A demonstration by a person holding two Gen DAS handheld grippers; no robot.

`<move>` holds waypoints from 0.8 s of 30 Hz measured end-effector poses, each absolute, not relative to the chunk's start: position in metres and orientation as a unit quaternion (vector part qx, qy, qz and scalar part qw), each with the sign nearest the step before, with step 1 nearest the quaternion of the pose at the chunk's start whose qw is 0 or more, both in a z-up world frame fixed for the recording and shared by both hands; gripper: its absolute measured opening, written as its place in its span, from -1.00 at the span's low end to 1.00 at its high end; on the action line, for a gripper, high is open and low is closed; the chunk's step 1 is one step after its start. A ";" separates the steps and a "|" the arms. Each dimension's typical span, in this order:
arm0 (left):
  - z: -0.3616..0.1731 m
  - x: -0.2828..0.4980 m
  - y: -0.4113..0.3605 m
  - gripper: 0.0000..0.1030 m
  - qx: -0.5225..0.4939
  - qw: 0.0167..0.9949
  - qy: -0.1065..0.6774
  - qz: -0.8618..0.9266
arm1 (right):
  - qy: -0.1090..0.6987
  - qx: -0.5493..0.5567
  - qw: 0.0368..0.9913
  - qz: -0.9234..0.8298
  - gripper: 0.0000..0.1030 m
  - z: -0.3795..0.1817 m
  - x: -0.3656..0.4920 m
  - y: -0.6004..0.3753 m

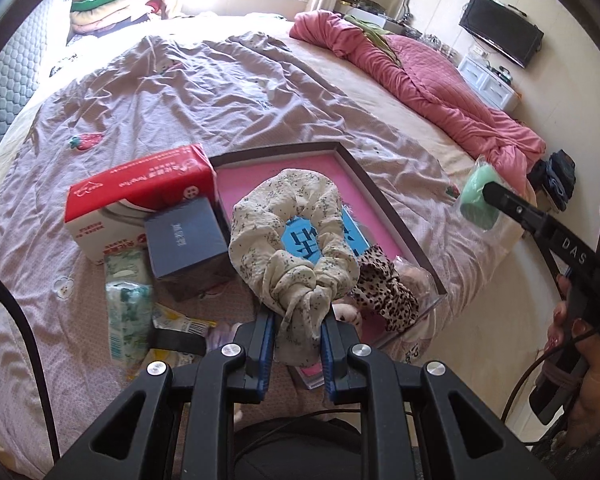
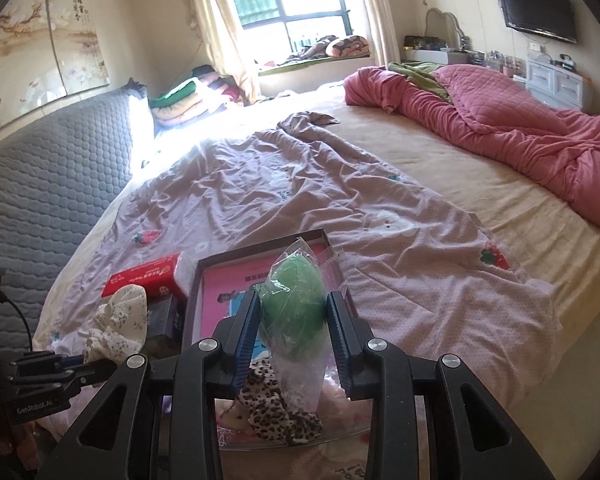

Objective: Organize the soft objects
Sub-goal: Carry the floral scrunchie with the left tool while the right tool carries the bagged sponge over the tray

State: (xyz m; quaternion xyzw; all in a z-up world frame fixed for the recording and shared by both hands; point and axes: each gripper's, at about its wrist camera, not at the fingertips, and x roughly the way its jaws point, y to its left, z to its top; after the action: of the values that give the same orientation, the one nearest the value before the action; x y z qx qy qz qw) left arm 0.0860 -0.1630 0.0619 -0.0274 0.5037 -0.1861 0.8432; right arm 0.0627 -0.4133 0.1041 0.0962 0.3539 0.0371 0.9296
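Left hand-held gripper (image 1: 299, 322): jaws narrow, clamped on the knotted tail of a cream floral scrunchie (image 1: 294, 240), which stands up from the fingertips.
Right hand-held gripper (image 2: 293, 330): jaws partly closed, holding a green soft ball in clear plastic wrap (image 2: 294, 312) between the blue pads.
Tray under both hand-held grippers: dark-framed tray with pink lining (image 1: 396, 216) lying on the bed; a leopard-print scrunchie (image 1: 384, 288) lies in its near end, just right of the left hand-held gripper's tips.
Left of the left hand-held gripper: a dark blue box (image 1: 188, 246), a red and white tissue pack (image 1: 140, 192) beyond it, a green-patterned packet (image 1: 128, 304) nearest.
Bed: a mauve sheet with strawberry prints (image 1: 172, 100) under everything; a pink quilt (image 2: 500, 128) bunched far right.
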 end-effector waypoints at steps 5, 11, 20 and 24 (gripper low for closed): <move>0.050 0.088 -0.176 -0.60 -0.016 0.835 0.514 -0.195 | 0.361 0.102 0.927 0.027 -0.31 0.096 0.062 -0.424; 0.036 0.090 -0.185 -0.60 -0.010 0.826 0.527 -0.201 | 0.373 0.102 0.922 0.028 -0.31 0.083 0.066 -0.422; 0.009 0.101 -0.195 -0.60 -0.007 0.810 0.551 -0.202 | 0.388 0.096 0.916 0.039 -0.31 0.067 0.075 -0.416; -0.002 0.107 -0.199 -0.60 -0.008 0.802 0.562 -0.202 | 0.395 0.096 0.913 0.039 -0.31 0.060 0.080 -0.417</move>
State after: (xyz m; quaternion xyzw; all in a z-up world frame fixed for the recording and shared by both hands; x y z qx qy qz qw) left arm 0.1070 -0.1994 -0.0019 -0.0077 0.5618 -0.2022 0.8021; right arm 0.0804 -0.4171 0.0601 0.0963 0.3952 0.0386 0.9127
